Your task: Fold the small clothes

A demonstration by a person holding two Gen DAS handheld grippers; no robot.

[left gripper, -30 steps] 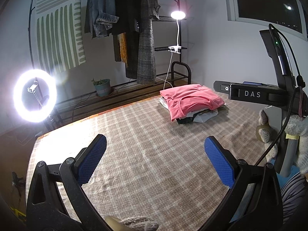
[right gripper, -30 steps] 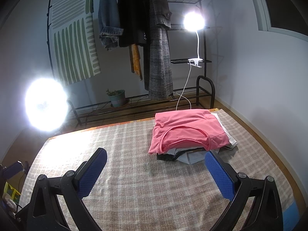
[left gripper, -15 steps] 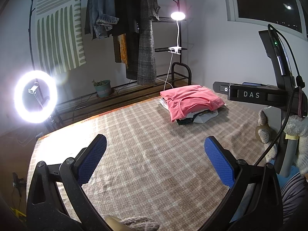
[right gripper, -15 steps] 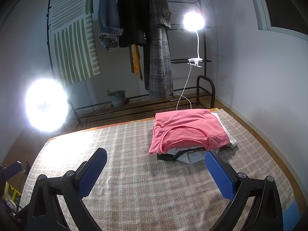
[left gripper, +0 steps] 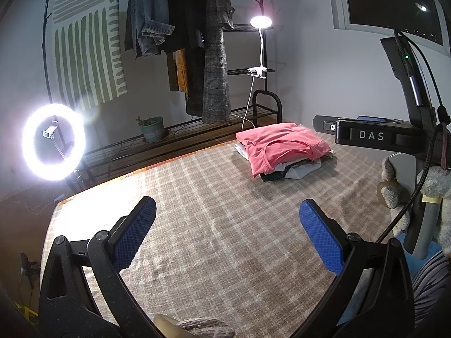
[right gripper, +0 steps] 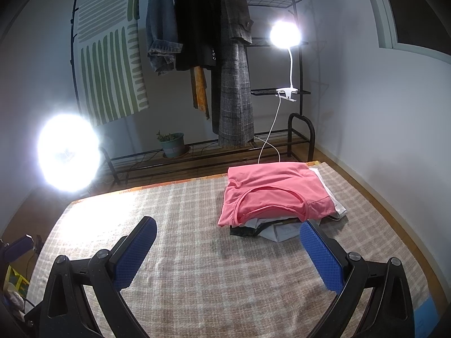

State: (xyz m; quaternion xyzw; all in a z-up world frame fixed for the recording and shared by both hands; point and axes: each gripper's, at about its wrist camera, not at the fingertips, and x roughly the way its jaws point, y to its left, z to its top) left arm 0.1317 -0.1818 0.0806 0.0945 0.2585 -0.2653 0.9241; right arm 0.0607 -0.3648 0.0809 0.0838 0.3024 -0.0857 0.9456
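Note:
A stack of folded clothes with a pink top (left gripper: 282,146) uppermost sits at the far right of the checked tablecloth (left gripper: 214,214); it also shows in the right wrist view (right gripper: 273,194). White, grey and dark garments lie under the pink one. My left gripper (left gripper: 227,219) is open and empty above the cloth's near middle. My right gripper (right gripper: 227,239) is open and empty, its right blue pad just in front of the stack. The right gripper's body, marked DAS (left gripper: 372,136), shows at the right of the left wrist view.
A ring light (left gripper: 53,140) stands off the table's far left. A clothes rack with hanging coats (right gripper: 231,64), a clip lamp (right gripper: 284,35) and a potted plant (right gripper: 172,143) stand behind the table. A plush toy (left gripper: 394,186) sits at the table's right edge.
Both grippers have stayed open and nearly still; the left wrist view has shifted only slightly. The stack has not moved.

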